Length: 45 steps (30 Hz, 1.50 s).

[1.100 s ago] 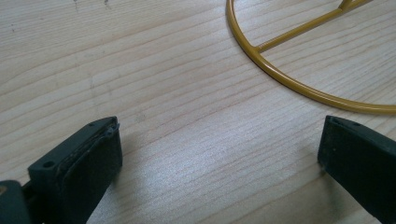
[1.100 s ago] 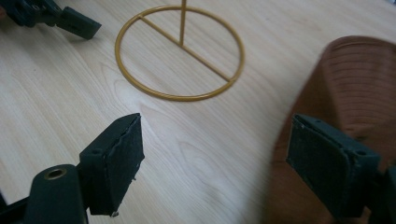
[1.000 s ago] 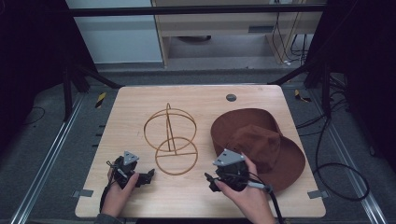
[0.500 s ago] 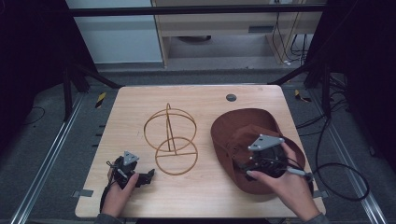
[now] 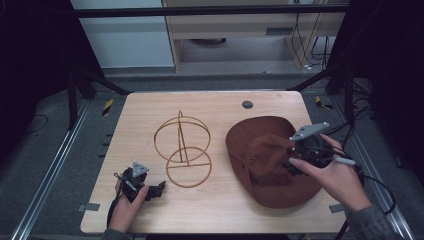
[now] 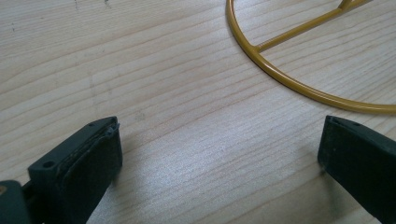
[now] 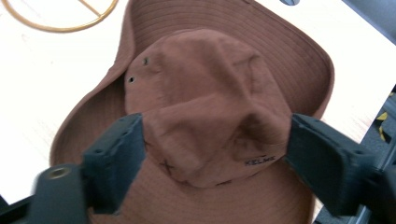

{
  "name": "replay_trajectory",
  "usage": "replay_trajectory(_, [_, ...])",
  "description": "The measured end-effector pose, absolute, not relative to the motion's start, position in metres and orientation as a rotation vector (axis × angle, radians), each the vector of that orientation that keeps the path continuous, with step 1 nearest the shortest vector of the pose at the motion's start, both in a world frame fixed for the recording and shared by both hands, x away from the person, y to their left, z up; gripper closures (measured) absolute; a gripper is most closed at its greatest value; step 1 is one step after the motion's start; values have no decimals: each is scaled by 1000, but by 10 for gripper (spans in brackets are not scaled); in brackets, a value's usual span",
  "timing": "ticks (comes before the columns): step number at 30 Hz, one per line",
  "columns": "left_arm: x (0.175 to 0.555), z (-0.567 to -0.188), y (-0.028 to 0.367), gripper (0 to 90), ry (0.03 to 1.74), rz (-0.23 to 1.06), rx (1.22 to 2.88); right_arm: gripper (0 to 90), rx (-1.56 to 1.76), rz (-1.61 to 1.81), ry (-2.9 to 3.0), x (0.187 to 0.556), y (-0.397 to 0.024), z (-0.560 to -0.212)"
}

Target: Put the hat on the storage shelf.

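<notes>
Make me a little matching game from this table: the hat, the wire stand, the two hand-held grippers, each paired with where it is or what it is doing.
Things:
1. brown hat
2. gold wire stand
3. left gripper
4. right gripper

Places or states:
A. stands in the middle of the table
B. low at the table's near left edge, jaws open over bare wood
C. lies on the right half of the table, crown up
D. over the hat's crown, jaws wide on either side of it

Pairs: 1-C, 2-A, 3-B, 4-D
</notes>
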<state>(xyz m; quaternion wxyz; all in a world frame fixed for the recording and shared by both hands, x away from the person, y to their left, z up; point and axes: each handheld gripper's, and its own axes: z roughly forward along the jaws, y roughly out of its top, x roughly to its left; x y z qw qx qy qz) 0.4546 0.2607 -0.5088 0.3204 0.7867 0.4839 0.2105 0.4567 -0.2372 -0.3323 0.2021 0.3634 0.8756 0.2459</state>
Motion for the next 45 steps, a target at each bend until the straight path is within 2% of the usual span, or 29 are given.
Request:
replay_trajectory(2, [455,-509,261,0,1268,554,2072,240,1028,678,2468,471,-241,-330])
replay_trajectory(13, [455,-509,261,0,1270,554,2071,250,1040,714,2540,509,-238,-339])
replay_trajectory(19, [455,-509,261,0,1270,554,2070,178,1039,654,2631,528,-221,-357])
replay_trajectory(30, [455,-509,261,0,1270,554,2071,126,1063,607,2673,538,-218,-376])
replay_trajectory(45, [455,-509,261,0,1269,554,2071,186,1073,578,2693,542,-216,-383])
